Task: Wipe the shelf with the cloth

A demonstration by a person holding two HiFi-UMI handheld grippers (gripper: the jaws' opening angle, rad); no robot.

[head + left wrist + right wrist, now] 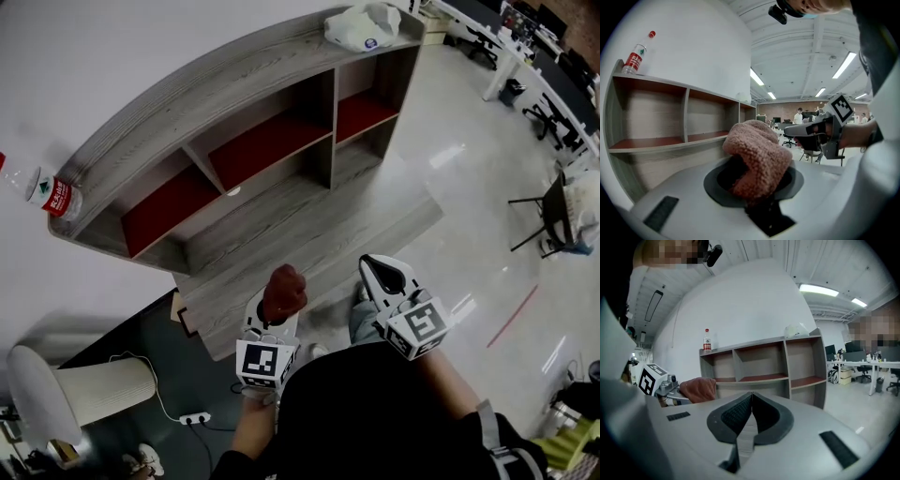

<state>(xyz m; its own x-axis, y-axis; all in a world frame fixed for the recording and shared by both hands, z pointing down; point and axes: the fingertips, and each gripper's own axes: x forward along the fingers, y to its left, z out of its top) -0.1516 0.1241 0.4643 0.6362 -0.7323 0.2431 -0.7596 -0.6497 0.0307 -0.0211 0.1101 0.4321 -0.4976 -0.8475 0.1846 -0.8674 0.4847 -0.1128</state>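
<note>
Left gripper [757, 185] jaws are clamped on a brown fluffy cloth [757, 154], which is bunched up and bulges above the jaw tips; right gripper [751, 399] jaws are pressed together with nothing between them. In the head view the left gripper [278, 305] and right gripper [380, 272] are held side by side in front of the person's dark-clothed body, the right one slightly further forward, and the cloth [284, 291] is seen above the floor, short of the shelf and not touching it. The grey wooden shelf [253, 122] is stood against a white wall, with open compartments divided by uprights and red boards inside. A plastic bottle [52, 192] with a red label and red cap is stood on the shelf top at the left end, and a white bag [364, 26] is laid on the top at the right end. A white power strip [195, 418] is seen on the dark floor at lower left; desks and office chairs [548, 112] are seen well apart on the right
</note>
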